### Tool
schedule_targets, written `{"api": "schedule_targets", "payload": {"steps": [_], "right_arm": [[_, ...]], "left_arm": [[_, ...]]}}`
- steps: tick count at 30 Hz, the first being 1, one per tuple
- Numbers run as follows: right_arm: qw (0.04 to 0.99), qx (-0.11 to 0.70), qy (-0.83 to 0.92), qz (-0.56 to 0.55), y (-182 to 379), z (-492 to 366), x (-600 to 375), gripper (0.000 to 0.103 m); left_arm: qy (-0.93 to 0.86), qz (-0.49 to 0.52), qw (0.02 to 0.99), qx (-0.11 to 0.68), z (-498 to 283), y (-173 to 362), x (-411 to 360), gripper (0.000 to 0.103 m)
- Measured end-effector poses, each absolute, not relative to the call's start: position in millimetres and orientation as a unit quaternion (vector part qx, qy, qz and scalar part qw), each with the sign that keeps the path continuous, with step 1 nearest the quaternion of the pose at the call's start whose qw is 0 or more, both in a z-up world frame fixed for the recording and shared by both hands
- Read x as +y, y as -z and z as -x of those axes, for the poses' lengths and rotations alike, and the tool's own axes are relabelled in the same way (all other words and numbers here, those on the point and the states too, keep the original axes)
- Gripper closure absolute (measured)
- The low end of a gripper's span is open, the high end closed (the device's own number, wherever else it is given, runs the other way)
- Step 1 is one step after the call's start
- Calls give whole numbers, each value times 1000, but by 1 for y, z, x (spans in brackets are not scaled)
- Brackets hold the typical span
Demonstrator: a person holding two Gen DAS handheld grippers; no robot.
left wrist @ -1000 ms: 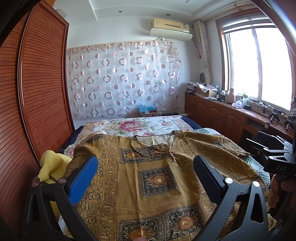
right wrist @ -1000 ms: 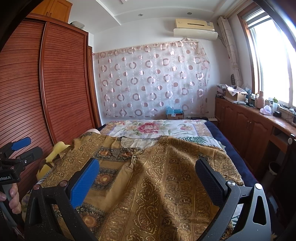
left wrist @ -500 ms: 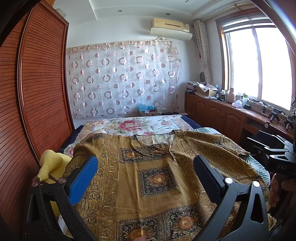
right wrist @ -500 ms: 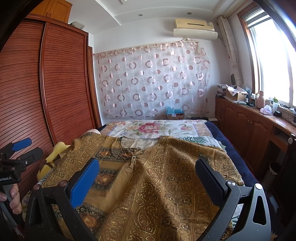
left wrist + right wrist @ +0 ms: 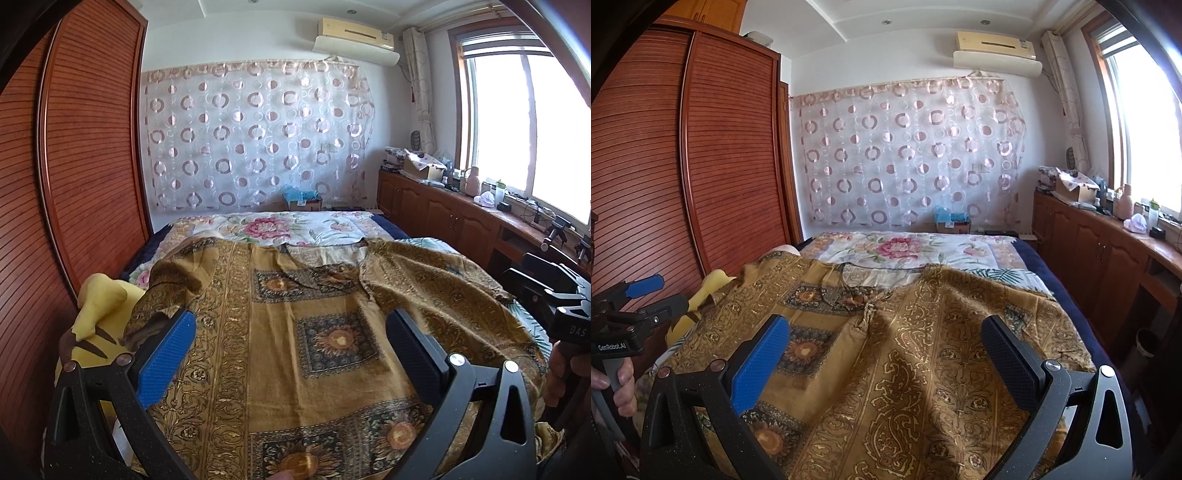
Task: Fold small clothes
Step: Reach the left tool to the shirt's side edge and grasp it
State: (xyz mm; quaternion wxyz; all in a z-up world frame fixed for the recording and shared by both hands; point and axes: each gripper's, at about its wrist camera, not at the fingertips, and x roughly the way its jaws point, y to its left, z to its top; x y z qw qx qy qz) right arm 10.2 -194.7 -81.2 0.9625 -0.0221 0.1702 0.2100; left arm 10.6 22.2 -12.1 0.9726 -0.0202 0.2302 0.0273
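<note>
A mustard-gold patterned garment (image 5: 295,325) (image 5: 923,350) lies spread flat over the bed, neckline toward the far end, sleeves out to each side. My left gripper (image 5: 291,332) hovers above its near middle, open, nothing between the blue pad and the black pad. My right gripper (image 5: 886,339) hangs over the garment's right half, also open and holding nothing. The right gripper's body (image 5: 554,295) shows at the right edge of the left wrist view; the left gripper's body (image 5: 631,306) shows at the left edge of the right wrist view, with a hand on its handle.
A floral bedspread (image 5: 280,229) covers the far end of the bed. A yellow plush toy (image 5: 99,325) lies at the bed's left edge by the wooden wardrobe (image 5: 74,166). Low wooden cabinets (image 5: 1108,251) with clutter run under the window on the right.
</note>
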Motion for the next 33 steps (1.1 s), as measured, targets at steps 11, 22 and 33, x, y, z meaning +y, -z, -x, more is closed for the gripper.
{"api": "schedule_targets", "payload": {"steps": [11, 22, 33], "right_arm": [[945, 223, -234, 51, 104, -54, -170, 0], [920, 298, -233, 101, 119, -103, -145, 0], [906, 328, -243, 111, 123, -117, -146, 0]], "left_arm": [[-56, 28, 961, 268, -30, 46, 59, 0], [-34, 66, 950, 304, -37, 68, 114, 0], [-74, 37, 934, 348, -60, 83, 184, 31]]}}
